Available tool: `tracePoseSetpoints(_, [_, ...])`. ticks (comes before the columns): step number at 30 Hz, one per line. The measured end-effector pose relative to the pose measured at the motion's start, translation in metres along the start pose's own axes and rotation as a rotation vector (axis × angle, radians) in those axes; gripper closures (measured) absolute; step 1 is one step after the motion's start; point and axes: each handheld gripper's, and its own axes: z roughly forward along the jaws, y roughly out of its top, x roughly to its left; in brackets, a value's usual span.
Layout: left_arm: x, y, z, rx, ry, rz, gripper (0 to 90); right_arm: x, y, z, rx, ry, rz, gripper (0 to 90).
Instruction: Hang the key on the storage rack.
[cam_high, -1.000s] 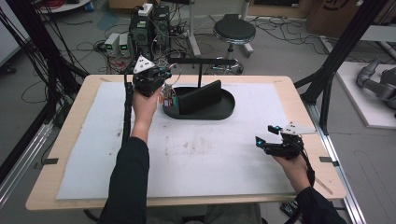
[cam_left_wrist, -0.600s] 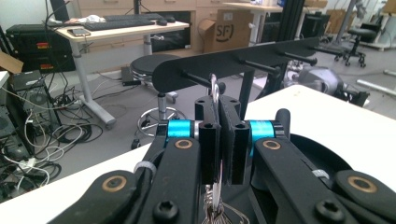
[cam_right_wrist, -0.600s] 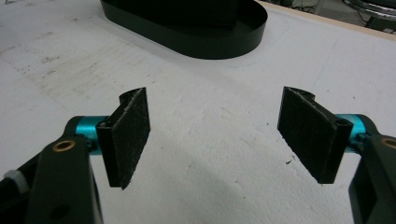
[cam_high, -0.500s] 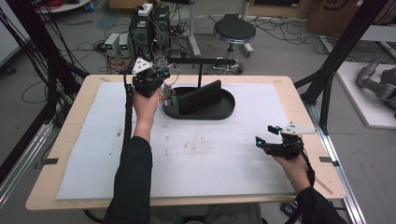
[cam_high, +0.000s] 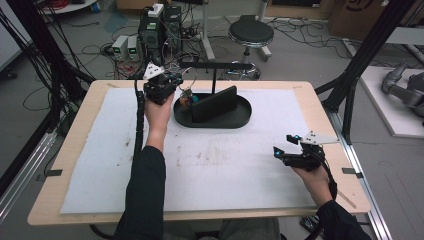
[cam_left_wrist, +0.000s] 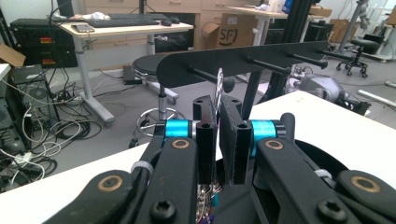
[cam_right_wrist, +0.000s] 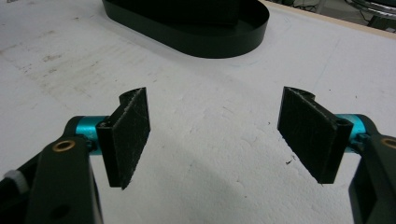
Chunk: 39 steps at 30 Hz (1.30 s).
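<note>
A black rack bar (cam_high: 215, 65) with pegs (cam_left_wrist: 243, 58) stands on a post over a black oval tray (cam_high: 240, 117). An upright black slab (cam_high: 215, 103) sits in the tray. My left gripper (cam_high: 179, 83) is at the tray's far left end, just under the bar. In the left gripper view its jaws (cam_left_wrist: 218, 105) are shut on a thin twisted cord (cam_left_wrist: 218, 84) that rises toward a peg; they have just eased apart slightly, with the cord still between them. Small colourful pieces (cam_high: 187, 98) hang below. My right gripper (cam_high: 286, 144) rests open low over the mat at the right, nothing between its pads (cam_right_wrist: 215, 126).
A white mat (cam_high: 225, 165) covers the wooden table. Black frame posts (cam_high: 350, 100) rise at the table's right and left sides. A stool (cam_high: 251, 34) and electronics boxes (cam_high: 160, 25) with many cables stand on the floor beyond the far edge.
</note>
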Motion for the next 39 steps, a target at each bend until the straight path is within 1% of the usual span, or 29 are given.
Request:
tracePoseSetpoints(4, [0.000, 0.000, 0.000, 0.002, 0.018, 0.010, 84.1, 0.000, 0.000, 0.000, 0.000, -0.001, -0.002, 25.7])
tracePoseSetpoints(8, [0.000, 0.000, 0.001, 0.012, 0.069, 0.024, 82.4, 0.000, 0.000, 0.000, 0.003, 0.001, -0.001, 25.7])
tracePoseSetpoints(11, [0.003, -0.001, 0.001, 0.022, 0.088, 0.004, 79.3, 0.000, -0.001, 0.000, 0.004, 0.001, 0.000, 25.7])
tracePoseSetpoints(13, [0.004, -0.002, 0.000, 0.024, 0.102, 0.004, 78.7, 0.000, -0.001, 0.000, 0.005, 0.000, 0.000, 25.7])
tracePoseSetpoints(15, [0.004, -0.003, 0.000, 0.020, 0.106, -0.001, 77.4, 0.000, -0.002, -0.001, 0.006, 0.000, -0.002, 25.7])
tracePoseSetpoints(16, [0.002, -0.002, -0.001, 0.020, 0.107, 0.000, 75.0, -0.001, -0.002, -0.001, 0.009, 0.000, 0.001, 25.7])
tracePoseSetpoints(18, [-0.001, -0.001, -0.004, 0.034, 0.105, 0.016, 71.6, -0.001, -0.002, -0.001, 0.004, -0.003, 0.002, 25.7])
tracePoseSetpoints(19, [-0.003, 0.000, -0.005, 0.044, 0.110, 0.020, 65.9, -0.002, -0.002, -0.001, 0.005, -0.003, 0.002, 25.7])
tracePoseSetpoints(20, [-0.005, 0.001, -0.007, 0.050, 0.118, 0.028, 61.3, -0.002, -0.002, 0.000, 0.005, -0.006, 0.002, 25.7])
tracePoseSetpoints(23, [-0.013, -0.001, -0.017, 0.038, 0.162, 0.070, 53.3, -0.003, -0.002, 0.001, 0.005, -0.004, 0.008, 25.7])
tracePoseSetpoints(24, [-0.015, -0.002, -0.021, 0.043, 0.166, 0.077, 49.9, -0.003, -0.002, 0.001, 0.002, -0.007, 0.008, 25.7])
tracePoseSetpoints(26, [-0.016, -0.002, -0.029, 0.063, 0.153, 0.073, 43.8, -0.004, -0.002, 0.001, -0.003, -0.010, 0.010, 25.7])
tracePoseSetpoints(27, [-0.017, -0.003, -0.033, 0.062, 0.143, 0.076, 41.0, -0.004, -0.002, 0.001, -0.006, -0.014, 0.013, 25.7])
tracePoseSetpoints(29, [-0.019, -0.006, -0.045, 0.040, 0.106, 0.069, 40.6, -0.005, -0.001, 0.000, -0.011, -0.017, 0.013, 25.7])
tracePoseSetpoints(31, [-0.022, -0.008, -0.056, 0.047, 0.082, 0.051, 39.2, -0.006, -0.001, 0.000, -0.021, -0.024, 0.019, 25.7])
tracePoseSetpoints(32, [-0.023, -0.010, -0.062, 0.058, 0.069, 0.052, 36.9, -0.006, -0.001, 0.000, -0.021, -0.029, 0.020, 25.7])
tracePoseSetpoints(35, [-0.027, -0.016, -0.080, 0.078, 0.052, 0.072, 34.2, -0.007, 0.000, -0.001, -0.029, -0.041, 0.019, 25.7])
tracePoseSetpoints(36, [-0.028, -0.019, -0.086, 0.077, 0.040, 0.072, 33.0, -0.006, 0.000, -0.002, -0.027, -0.041, 0.025, 25.6])
tracePoseSetpoints(38, [-0.031, -0.025, -0.101, 0.087, 0.017, 0.084, 30.6, -0.007, 0.002, -0.002, -0.039, -0.055, 0.017, 25.6])
tracePoseSetpoints(39, [-0.032, -0.028, -0.106, 0.087, 0.010, 0.090, 28.9, -0.006, 0.002, -0.003, -0.040, -0.059, 0.021, 25.6])
